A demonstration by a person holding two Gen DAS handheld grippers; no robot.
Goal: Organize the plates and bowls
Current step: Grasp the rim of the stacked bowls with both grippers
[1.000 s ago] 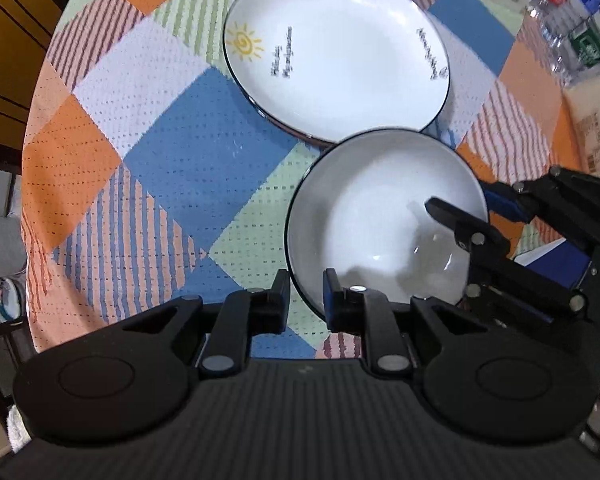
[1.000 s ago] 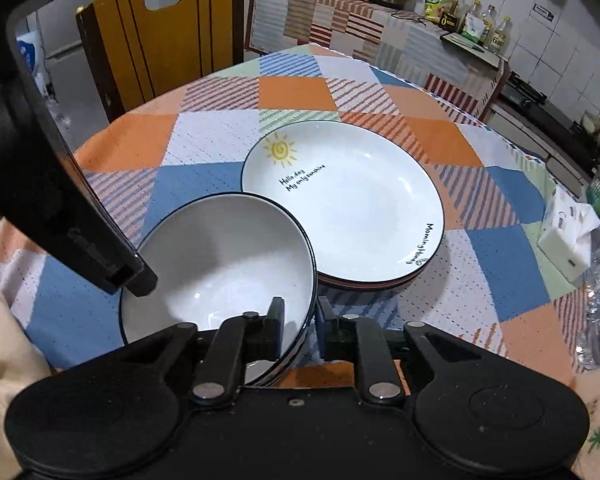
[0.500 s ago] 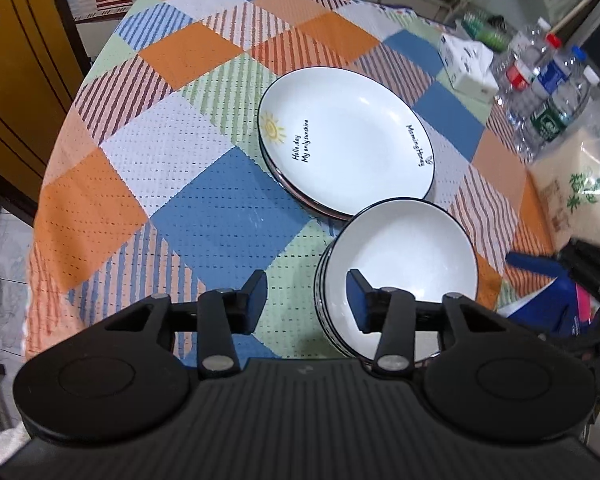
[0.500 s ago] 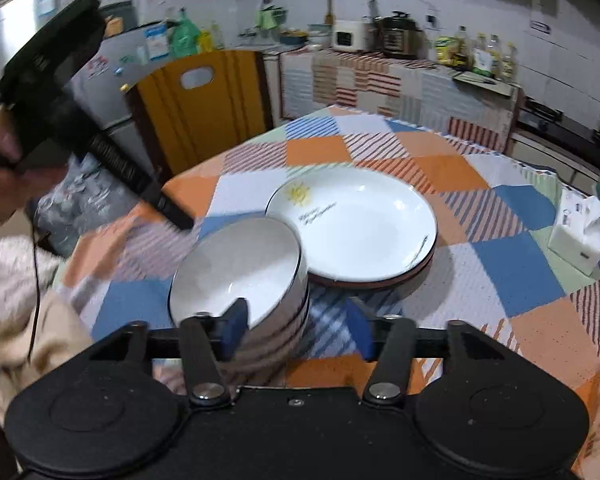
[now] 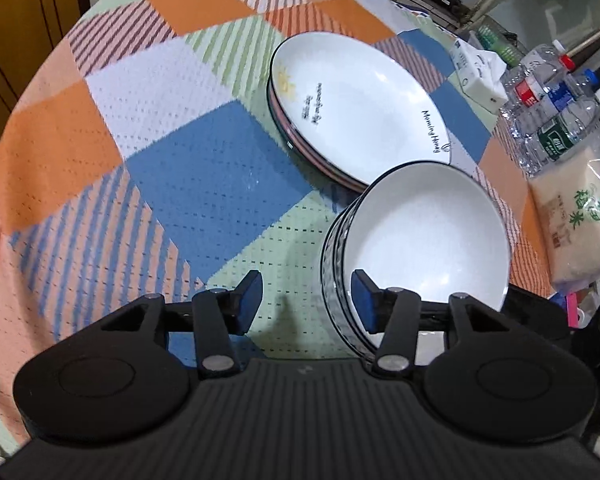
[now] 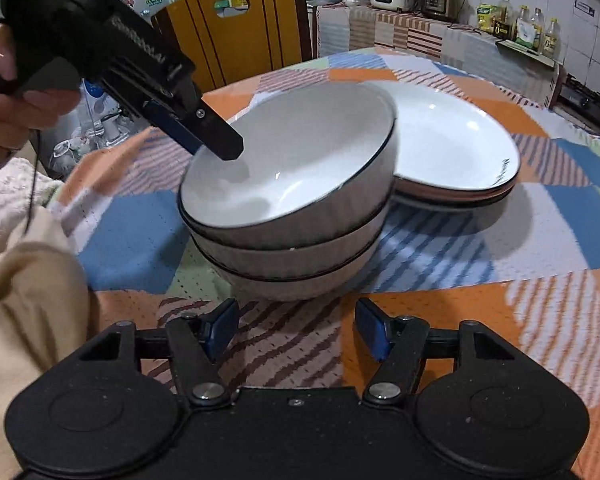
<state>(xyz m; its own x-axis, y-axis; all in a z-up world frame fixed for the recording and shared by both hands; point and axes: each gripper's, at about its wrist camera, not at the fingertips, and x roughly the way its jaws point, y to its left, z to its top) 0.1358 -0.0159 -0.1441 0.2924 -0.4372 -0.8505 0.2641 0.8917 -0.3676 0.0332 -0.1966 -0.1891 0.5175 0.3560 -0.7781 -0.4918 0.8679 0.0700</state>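
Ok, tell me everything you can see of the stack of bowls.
The stack of bowls is three nested bowls, white and glossy like ceramic, each with a thin dark rim line and ribbed outer walls. The top bowl sits tilted in the one below. The stack stands on the checked tablecloth, close beside the stacked plates; whether they touch is unclear. The top bowl is empty.

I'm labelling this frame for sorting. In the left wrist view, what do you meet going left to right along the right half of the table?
Stack of plates → stack of bowls → water bottles, with the bag of rice below them.
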